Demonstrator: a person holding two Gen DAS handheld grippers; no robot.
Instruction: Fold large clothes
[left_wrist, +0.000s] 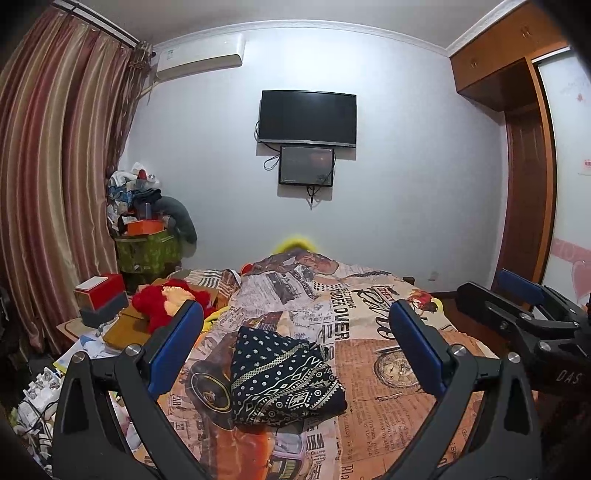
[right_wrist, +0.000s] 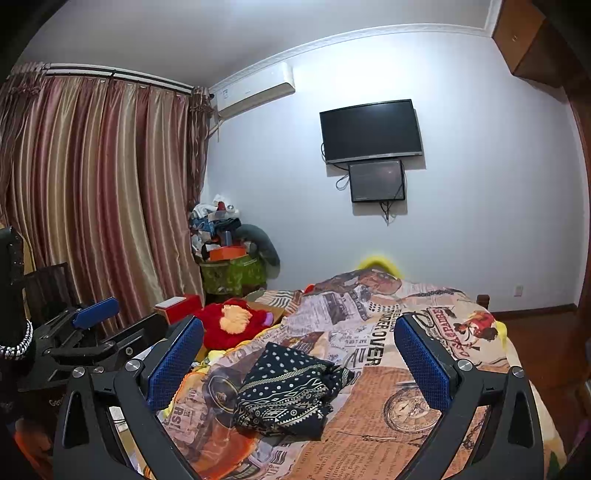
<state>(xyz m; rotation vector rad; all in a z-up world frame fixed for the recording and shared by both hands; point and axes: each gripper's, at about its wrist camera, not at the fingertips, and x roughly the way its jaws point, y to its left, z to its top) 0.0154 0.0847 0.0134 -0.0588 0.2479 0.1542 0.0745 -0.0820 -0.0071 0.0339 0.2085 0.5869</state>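
At the centre of the bed (left_wrist: 369, 369), on its newspaper-print cover, lies the folded dark patterned garment (left_wrist: 284, 380), low in the middle of both wrist views and touched by neither tool. The left gripper (left_wrist: 295, 347) holds its blue-padded jaws wide apart above it with nothing between them, and the right gripper (right_wrist: 299, 354) does the same. A red plush toy (right_wrist: 231, 326) sits near the bed's left edge, below the wall-mounted television (left_wrist: 307, 117).

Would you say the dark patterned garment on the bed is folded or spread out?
Folded: the dark patterned garment lies as a compact, layered bundle on the bedspread.
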